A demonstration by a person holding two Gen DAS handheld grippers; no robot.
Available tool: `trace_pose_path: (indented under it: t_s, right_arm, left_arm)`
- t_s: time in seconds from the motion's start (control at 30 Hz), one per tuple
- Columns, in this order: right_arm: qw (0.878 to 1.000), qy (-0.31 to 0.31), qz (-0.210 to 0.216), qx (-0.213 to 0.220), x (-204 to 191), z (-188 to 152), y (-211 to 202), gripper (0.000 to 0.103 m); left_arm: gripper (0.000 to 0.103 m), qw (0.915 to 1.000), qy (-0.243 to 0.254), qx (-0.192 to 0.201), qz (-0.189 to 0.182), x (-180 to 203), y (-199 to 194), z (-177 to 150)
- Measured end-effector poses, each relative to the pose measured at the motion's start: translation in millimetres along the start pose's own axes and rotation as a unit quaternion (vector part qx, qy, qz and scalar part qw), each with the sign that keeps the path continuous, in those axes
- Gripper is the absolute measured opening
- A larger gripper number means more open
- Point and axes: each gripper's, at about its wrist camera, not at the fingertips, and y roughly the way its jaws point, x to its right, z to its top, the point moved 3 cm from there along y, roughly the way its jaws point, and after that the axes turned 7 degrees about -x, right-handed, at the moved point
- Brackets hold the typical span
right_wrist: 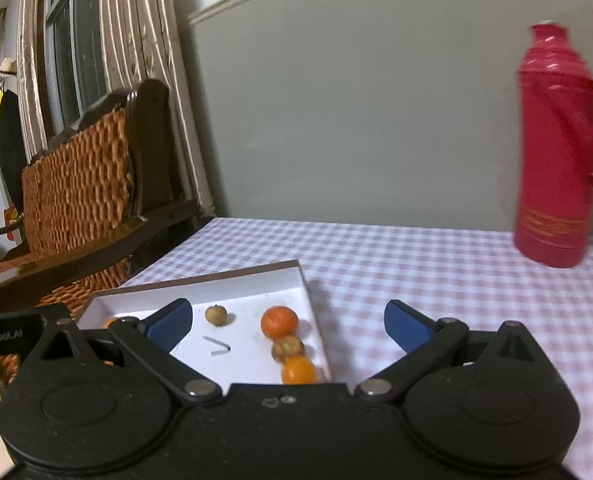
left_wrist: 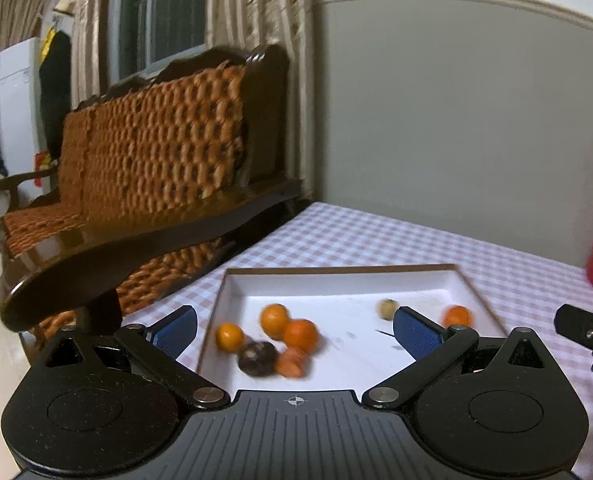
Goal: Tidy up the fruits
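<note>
A white tray [left_wrist: 336, 280] with a brown rim lies on the checked tablecloth. In the left wrist view it holds several oranges [left_wrist: 274, 320], a dark round fruit [left_wrist: 257, 357], a small brownish fruit [left_wrist: 388, 308] and one orange apart at the right [left_wrist: 457, 316]. My left gripper [left_wrist: 294, 330] is open and empty above the tray's near side. In the right wrist view the tray [right_wrist: 296, 280] shows an orange [right_wrist: 279, 322], a persimmon-like fruit [right_wrist: 287, 347], another orange [right_wrist: 298, 370] and the small brown fruit [right_wrist: 215, 314]. My right gripper [right_wrist: 288, 326] is open and empty over the tray's right edge.
A red thermos [right_wrist: 556, 152] stands at the table's far right. A wooden sofa with woven cushions [left_wrist: 148, 152] stands close to the table's left edge. A grey wall lies behind. The right gripper's tip shows at the edge of the left wrist view [left_wrist: 584, 336].
</note>
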Motion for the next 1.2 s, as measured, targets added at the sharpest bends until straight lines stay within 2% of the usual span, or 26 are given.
trace_pose_path:
  t_s: [0.2, 0.33, 0.4, 0.53, 0.7, 1.0, 1.2]
  right_arm:
    - [1.0, 0.013, -0.02, 0.012, 12.0, -20.1, -85.1, 0.097]
    - [0.999, 0.011, -0.029, -0.007, 8.2, -34.2, -113.6, 0.097]
    - [0.999, 0.003, -0.033, -0.002, 3.2, -40.0, -122.4, 0.097]
    - [0.999, 0.003, -0.048, 0.004, 0.9, -49.3, -137.3, 0.097]
    - [0.998, 0.013, -0.062, 0.012, 4.6, -56.1, -149.0, 0.097]
    - [0.998, 0.02, -0.061, 0.022, 9.1, -55.5, -156.8, 0.097]
    - [0.998, 0.02, -0.06, 0.021, 8.1, -56.1, -155.3, 0.097]
  left_arm:
    - [0.103, 0.9989, 0.02, 0.025, -0.035, 14.3, -82.6, -21.1]
    - [0.103, 0.9978, 0.039, 0.023, -0.049, 19.5, -115.4, -37.5]
    - [0.103, 0.9977, 0.04, 0.019, -0.051, 18.2, -123.9, -42.0]
    - [0.103, 0.9984, 0.036, 0.013, -0.041, 11.0, -134.5, -47.8]
    - [0.103, 0.9984, 0.028, 0.005, -0.048, 5.9, -138.0, -51.6]
    - [0.103, 0.9982, 0.029, 0.016, -0.051, 7.0, -138.9, -54.7]
    - [0.103, 0.9981, 0.021, 0.007, -0.058, 4.7, -132.7, -56.1]
